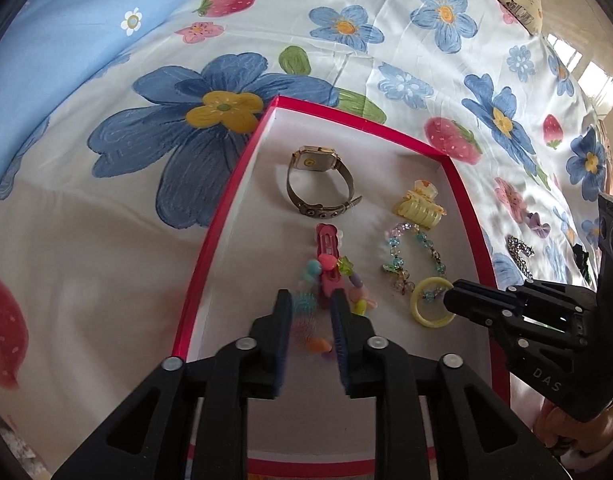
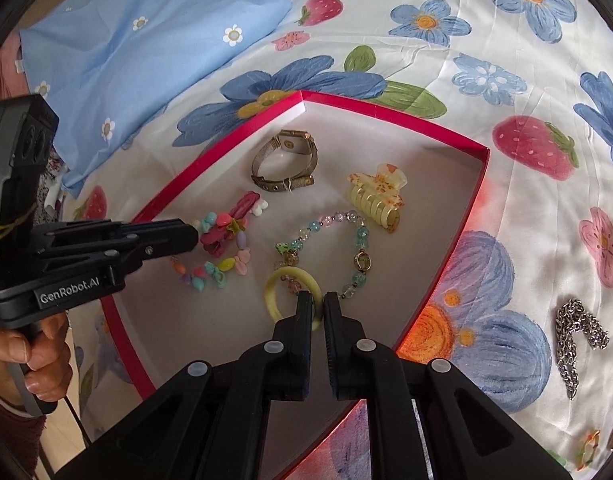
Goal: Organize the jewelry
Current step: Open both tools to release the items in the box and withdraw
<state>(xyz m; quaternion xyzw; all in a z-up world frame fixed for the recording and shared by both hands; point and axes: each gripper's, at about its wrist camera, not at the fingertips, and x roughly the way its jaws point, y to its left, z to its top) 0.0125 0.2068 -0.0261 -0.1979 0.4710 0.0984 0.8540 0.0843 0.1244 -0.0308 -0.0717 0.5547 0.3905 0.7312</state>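
A red-rimmed white box (image 1: 226, 208) (image 2: 472, 200) lies on a floral bedsheet. Inside are a gold watch (image 1: 320, 178) (image 2: 284, 164), a yellow claw clip (image 1: 420, 202) (image 2: 380, 198), a pink hair clip (image 1: 328, 244) (image 2: 230, 224), a glass bead bracelet (image 1: 414, 256) (image 2: 330, 248), a colourful bead bracelet (image 1: 356, 300) (image 2: 214, 270) and a yellow ring (image 1: 430, 302) (image 2: 284, 300). My left gripper (image 1: 311, 300) (image 2: 188, 236) is open over the colourful bracelet. My right gripper (image 2: 317, 304) (image 1: 450, 296) is shut on the yellow ring's rim.
A silver chain (image 2: 578, 340) (image 1: 520, 254) lies on the sheet right of the box, with small items (image 2: 588, 446) nearer the right edge. A purple flower piece (image 1: 538, 226) lies there too. A blue pillow (image 2: 138, 52) is at the far left.
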